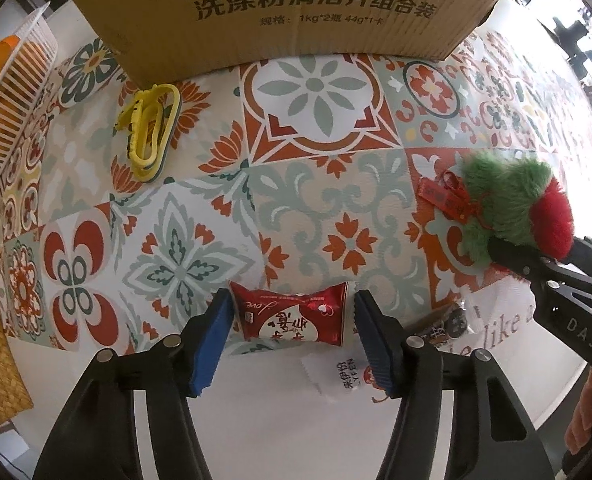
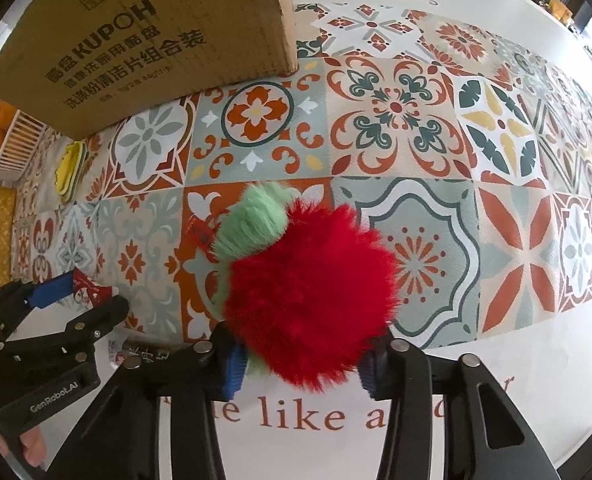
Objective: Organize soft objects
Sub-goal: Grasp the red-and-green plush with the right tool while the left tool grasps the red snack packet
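The left gripper (image 1: 294, 332) points straight down over a red candy packet (image 1: 292, 316) lying flat on the table (image 1: 256, 400). The packet sits squarely between the blue pads (image 1: 212, 344), its long axis running pad to pad. The left pad looks to be at the packet's crimped end; a sliver of gap shows at the right end, so the jaws stand partly closed around it and I cannot tell whether they grip yet. Finishing the close should pinch it end to end, which may buckle the soft wrapper rather than hold it firmly.

Just to its right, the right gripper (image 2: 300, 364) also points down, with a plush ball (image 2: 308, 292), red with a green tuft, filling the space between its pads. The fur bulges over both pads, so it is closed on the ball. A red tag (image 2: 200, 236) trails from the tuft toward the left gripper. The two grippers are near each other, so lifting together leaves little room between them.

A few flat sachets (image 1: 348, 372) lie on the table's white border beside the packet. Farther off, a yellow clip (image 1: 148, 132) lies to the left, clear of both grippers. Beyond it stands a cardboard box (image 1: 256, 12), the likely destination, with open patterned table in between. A white basket (image 1: 12, 120) sits at the far left.
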A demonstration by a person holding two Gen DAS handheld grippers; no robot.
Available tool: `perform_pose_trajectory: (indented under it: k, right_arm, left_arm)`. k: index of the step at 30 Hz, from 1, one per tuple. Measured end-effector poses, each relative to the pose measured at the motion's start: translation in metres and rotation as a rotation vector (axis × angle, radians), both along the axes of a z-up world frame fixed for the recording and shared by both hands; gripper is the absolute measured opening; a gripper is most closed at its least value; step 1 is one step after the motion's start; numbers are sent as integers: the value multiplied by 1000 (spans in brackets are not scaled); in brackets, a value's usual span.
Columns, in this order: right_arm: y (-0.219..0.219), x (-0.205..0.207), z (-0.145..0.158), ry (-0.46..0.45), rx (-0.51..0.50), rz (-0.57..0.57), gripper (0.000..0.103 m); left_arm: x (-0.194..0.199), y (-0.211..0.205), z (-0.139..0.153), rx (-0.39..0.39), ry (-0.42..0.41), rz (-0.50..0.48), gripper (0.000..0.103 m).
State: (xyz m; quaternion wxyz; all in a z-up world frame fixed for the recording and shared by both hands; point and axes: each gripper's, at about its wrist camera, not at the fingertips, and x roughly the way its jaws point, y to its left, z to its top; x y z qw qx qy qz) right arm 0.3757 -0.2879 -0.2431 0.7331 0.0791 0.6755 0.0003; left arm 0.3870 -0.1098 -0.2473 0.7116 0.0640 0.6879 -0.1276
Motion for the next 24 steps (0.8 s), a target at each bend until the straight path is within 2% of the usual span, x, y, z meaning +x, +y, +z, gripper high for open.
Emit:
perform_pose_trajectory:
  k: [4, 13, 24]
  right_arm:
    - [1, -2, 5, -20, 4, 0, 39]
    - [13, -7, 29, -60, 10, 6, 38]
    - [20, -11, 61, -143, 54, 9, 38]
  left_arm:
    - [-4, 7, 11, -41, 0, 14, 52]
    - [-11, 18, 15, -75, -4, 33, 51]
    - [-18, 33, 57, -111, -113, 49, 51]
